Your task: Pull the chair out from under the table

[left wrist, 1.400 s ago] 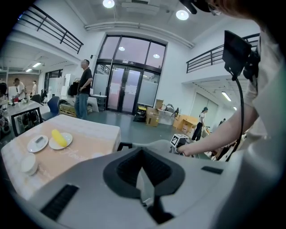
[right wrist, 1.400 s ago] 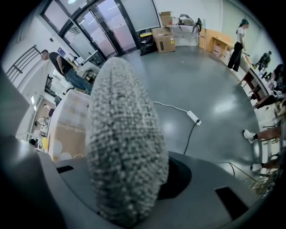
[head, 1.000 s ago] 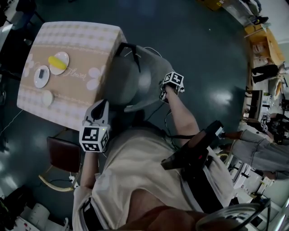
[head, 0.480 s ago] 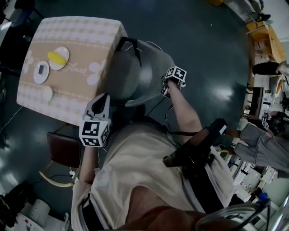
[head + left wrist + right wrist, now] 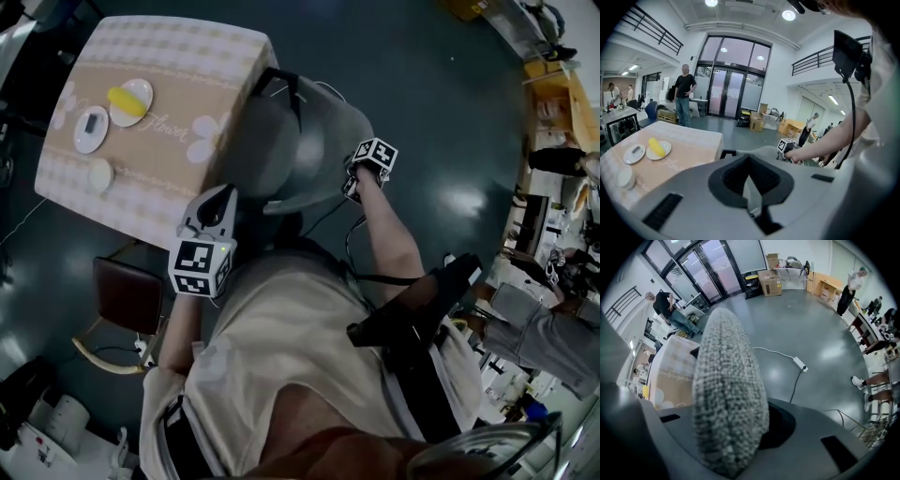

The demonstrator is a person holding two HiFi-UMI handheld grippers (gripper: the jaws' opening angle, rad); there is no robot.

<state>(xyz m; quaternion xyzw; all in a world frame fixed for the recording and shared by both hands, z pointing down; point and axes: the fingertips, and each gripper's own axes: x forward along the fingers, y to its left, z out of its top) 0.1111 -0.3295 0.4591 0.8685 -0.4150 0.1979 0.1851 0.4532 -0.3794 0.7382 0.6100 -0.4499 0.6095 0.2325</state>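
The left tool (image 5: 217, 202) is pinched shut on nothing, hanging just beside the near edge of the grey chair (image 5: 300, 141). Over on the far side, the right tool (image 5: 354, 183) has just been closing its jaws, and the chair's woven back rim sits gripped between them. The chair stands hard against the side of the bench (image 5: 178, 84).

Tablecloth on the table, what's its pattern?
The tablecloth is tan with white flowers and a pale checked border; the head view shows it best.
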